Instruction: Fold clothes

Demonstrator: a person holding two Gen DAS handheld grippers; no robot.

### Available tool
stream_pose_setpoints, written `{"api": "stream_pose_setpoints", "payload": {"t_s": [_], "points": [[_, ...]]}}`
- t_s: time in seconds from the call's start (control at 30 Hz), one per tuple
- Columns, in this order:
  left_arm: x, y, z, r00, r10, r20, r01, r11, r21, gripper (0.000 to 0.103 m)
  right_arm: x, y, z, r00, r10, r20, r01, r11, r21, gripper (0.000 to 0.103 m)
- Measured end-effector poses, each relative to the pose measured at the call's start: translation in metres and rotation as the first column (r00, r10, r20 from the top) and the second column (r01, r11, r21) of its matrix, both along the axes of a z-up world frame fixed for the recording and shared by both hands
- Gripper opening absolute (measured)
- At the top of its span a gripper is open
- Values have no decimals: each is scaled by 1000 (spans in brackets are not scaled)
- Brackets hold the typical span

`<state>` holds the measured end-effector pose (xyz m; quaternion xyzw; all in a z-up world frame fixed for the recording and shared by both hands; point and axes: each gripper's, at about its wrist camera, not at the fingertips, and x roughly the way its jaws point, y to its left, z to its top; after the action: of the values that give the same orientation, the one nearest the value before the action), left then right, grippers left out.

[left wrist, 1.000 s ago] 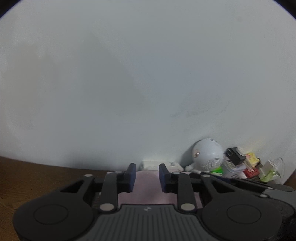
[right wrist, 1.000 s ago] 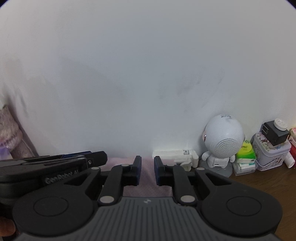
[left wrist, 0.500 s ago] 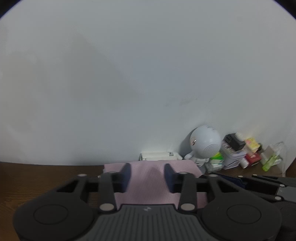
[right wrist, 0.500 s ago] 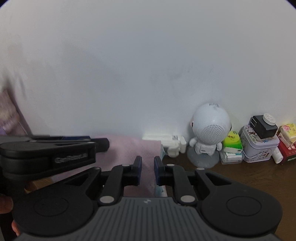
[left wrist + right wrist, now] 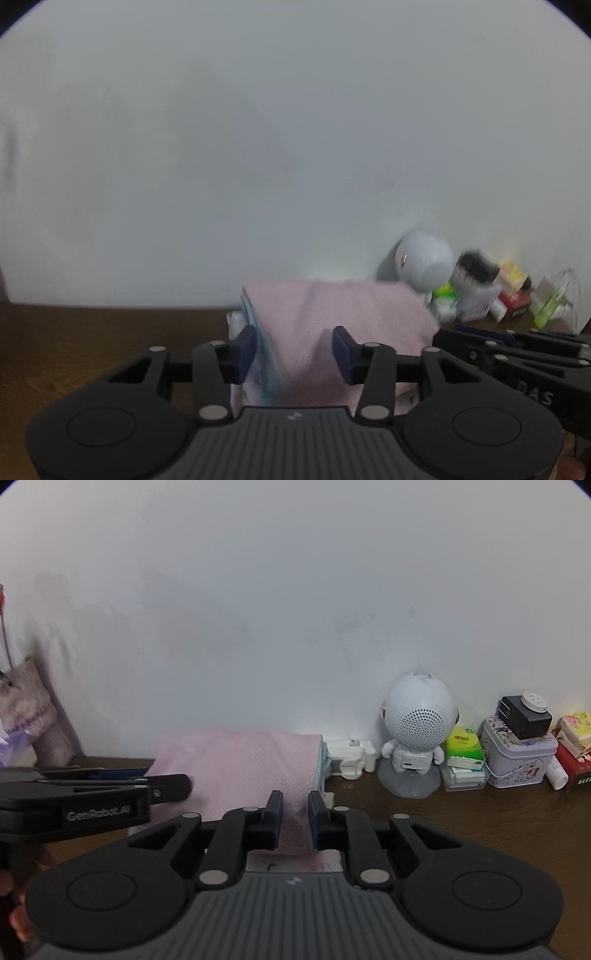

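Pink mesh cloth (image 5: 343, 314), folded, lies on the brown table (image 5: 92, 343) at 12 o'clock from both my claws, its far edge near the white wall (image 5: 258, 147). A pale blue layer (image 5: 266, 354) shows along its side edge, seen too in the right view at the cloth's (image 5: 240, 768) 3 o'clock edge.

My left claw (image 5: 293, 354): fingers spread wide, pads either side of the cloth's near part, the blue edge just beside the left pad. Whether the pads touch the fabric I cannot tell; the view is blurred.

My right claw (image 5: 295, 819): fingers close together with a narrow gap, pink fabric visible in that gap. Whether they pinch it I cannot tell. In the left view this claw (image 5: 509, 350) lies at 3 o'clock, beside the cloth's right corner. In the right view my left claw (image 5: 110, 794) sits at 9 o'clock, its tip over the cloth's left part.

At 2 o'clock along the wall: white round-headed robot figure (image 5: 417, 738), green tissue pack (image 5: 463, 746), lilac tin (image 5: 517, 757) with a black box (image 5: 524, 716) on top, red box (image 5: 576, 771). A white plug strip (image 5: 351, 753) sits between cloth and figure. A fuzzy mauve thing (image 5: 33, 716) stands at 10 o'clock.
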<state>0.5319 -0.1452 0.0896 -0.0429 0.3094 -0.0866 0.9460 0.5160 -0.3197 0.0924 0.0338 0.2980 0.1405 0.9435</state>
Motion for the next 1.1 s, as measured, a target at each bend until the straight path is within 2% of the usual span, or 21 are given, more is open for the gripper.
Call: {"api": "stream_pose_setpoints", "payload": {"t_s": [0.03,0.07,0.1,0.13,0.2,0.27,0.3,0.33,0.4,0.47,0.77,1.1], "points": [[-7,3,0,1000,2,11,-2,1000,4,55,-5,-2,2,1000,3,17,-3,1000,8,21],[-14,5,0,1000,4,22,-4,1000,7,66,-10,-3,5,999,6,34,-7,1000,17,31],[-20,8,-1,999,6,33,-6,1000,11,78,-15,-5,7,999,9,51,-10,1000,25,35],[-27,11,-1,999,8,44,-8,1000,14,84,-21,-5,8,998,16,65,-17,999,28,43],[-41,16,-1,998,11,65,-13,1000,21,95,-31,-4,9,996,27,89,-30,999,28,51],[-54,21,-2,996,15,87,-17,999,28,101,-40,-1,7,994,31,105,-33,999,14,66],[-61,24,-2,995,16,98,-19,999,31,102,-44,1,6,993,33,112,-33,999,-1,71],[-68,27,-2,994,18,109,-22,999,35,102,-47,3,5,992,31,122,-30,999,-16,80],[-82,32,-3,991,21,131,-26,999,41,103,-55,6,1,989,28,143,-21,999,-48,86],[-95,38,-3,988,24,152,-31,998,48,103,-61,8,-2,989,30,144,-23,998,-53,103],[-142,59,-22,995,38,97,-44,997,60,103,-94,10,-17,994,45,104,-43,999,-22,103],[-200,68,-28,998,39,48,-41,999,23,103,-147,15,-22,996,31,84,-29,999,-32,103]]}}
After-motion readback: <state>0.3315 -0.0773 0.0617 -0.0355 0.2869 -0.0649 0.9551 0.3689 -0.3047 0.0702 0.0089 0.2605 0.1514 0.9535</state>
